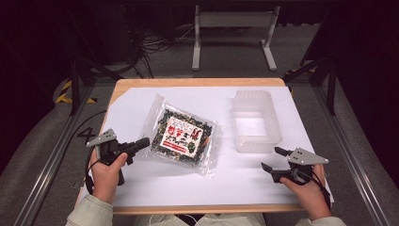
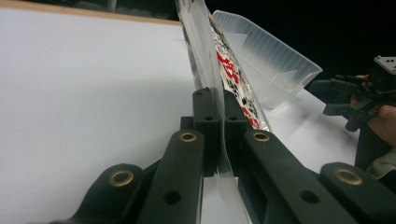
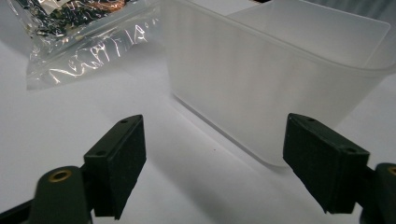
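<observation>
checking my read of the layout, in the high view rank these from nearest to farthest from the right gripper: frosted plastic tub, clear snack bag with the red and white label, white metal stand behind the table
1. Frosted translucent plastic tub: just ahead of the right gripper, on the table's right side.
2. Clear snack bag with the red and white label: across the table to the left, its edge clamped in the left gripper.
3. White metal stand: on the floor beyond the table's far edge.

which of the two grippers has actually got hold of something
The left gripper: its jaws are shut on the clear edge of the snack bag. The right gripper stands open in front of the plastic container, with nothing between its jaws.
</observation>
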`<state>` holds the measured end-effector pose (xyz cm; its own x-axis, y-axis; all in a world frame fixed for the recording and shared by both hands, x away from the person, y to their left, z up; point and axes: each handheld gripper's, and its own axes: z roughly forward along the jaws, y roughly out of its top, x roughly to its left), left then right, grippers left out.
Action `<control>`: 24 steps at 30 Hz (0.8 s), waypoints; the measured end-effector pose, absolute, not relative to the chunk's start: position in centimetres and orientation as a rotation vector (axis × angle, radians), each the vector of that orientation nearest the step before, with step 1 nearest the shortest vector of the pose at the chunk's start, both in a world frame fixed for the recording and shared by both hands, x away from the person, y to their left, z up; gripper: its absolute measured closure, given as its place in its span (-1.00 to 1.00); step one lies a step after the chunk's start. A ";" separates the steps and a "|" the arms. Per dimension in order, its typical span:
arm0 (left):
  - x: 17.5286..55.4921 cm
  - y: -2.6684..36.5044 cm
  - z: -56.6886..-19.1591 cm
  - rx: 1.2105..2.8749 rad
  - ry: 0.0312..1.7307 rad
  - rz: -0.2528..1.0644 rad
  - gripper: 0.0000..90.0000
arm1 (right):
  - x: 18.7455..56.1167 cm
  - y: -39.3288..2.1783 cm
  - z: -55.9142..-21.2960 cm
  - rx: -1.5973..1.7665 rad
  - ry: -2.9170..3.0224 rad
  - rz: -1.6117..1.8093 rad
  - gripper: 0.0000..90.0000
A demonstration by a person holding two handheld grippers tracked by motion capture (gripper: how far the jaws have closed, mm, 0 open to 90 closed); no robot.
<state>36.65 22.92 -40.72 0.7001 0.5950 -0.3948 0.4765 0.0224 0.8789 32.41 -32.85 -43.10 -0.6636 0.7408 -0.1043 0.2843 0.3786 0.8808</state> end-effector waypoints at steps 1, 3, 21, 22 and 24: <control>36.5 22.9 -40.5 1.615 0.880 0.117 0.98 | 32.4 -32.8 -43.0 0.877 2.151 1.239 -0.48; 36.4 22.7 -40.1 1.615 0.857 0.135 0.98 | 32.3 -32.8 -42.8 0.873 2.153 1.249 -0.40; 35.5 21.8 -35.2 1.602 0.710 0.226 0.99 | 32.4 -32.4 -39.8 0.808 2.150 1.332 0.01; 35.3 21.5 -34.6 1.604 0.695 0.242 0.99 | 32.4 -32.4 -39.6 0.805 2.149 1.332 0.01; 35.2 21.4 -34.3 1.605 0.688 0.245 0.99 | 32.5 -32.3 -39.1 0.796 2.150 1.342 0.01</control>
<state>35.16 21.39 -34.27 0.7953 0.5599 -0.2322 0.2868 -0.0101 0.9579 32.53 -32.28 -39.14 -0.7156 0.6924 -0.0921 0.2211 0.3497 0.9104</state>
